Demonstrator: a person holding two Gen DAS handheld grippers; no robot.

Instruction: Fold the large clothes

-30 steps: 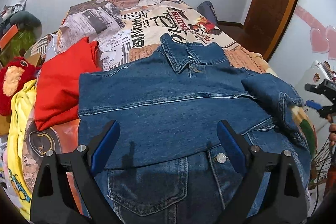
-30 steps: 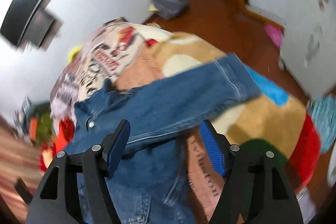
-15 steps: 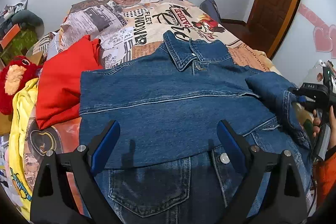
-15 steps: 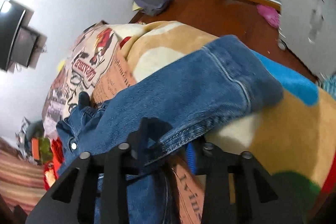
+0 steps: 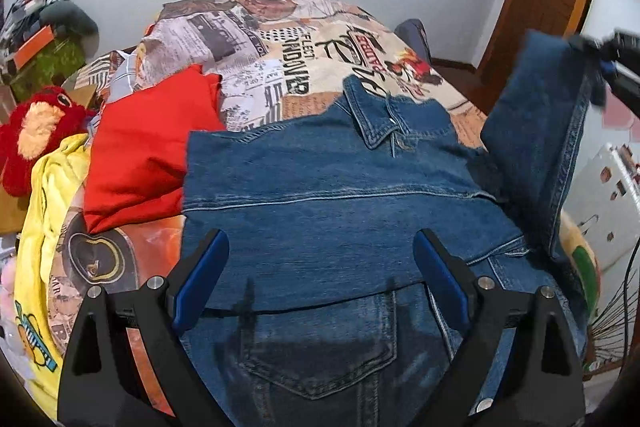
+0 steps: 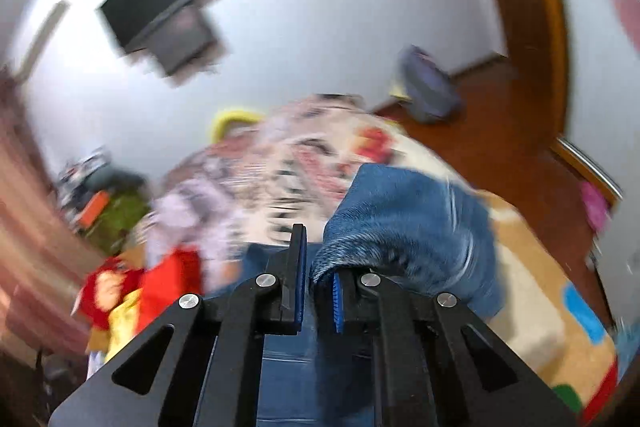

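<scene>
Denim jacket sleeve (image 6: 404,223) pinched in right jaws, left jaws wide, red cloth (image 5: 140,155) beside.

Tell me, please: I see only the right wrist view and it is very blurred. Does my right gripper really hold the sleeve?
Observer: Yes. In the left wrist view the right gripper is shut on the sleeve near its cuff, and the sleeve is lifted off the bed.
Operator: And the left gripper?
Observer: The left gripper is open above the denim jacket and holds nothing.
Operator: Is the other sleeve folded?
Observer: It lies folded across the jacket's front, below the collar.
</scene>
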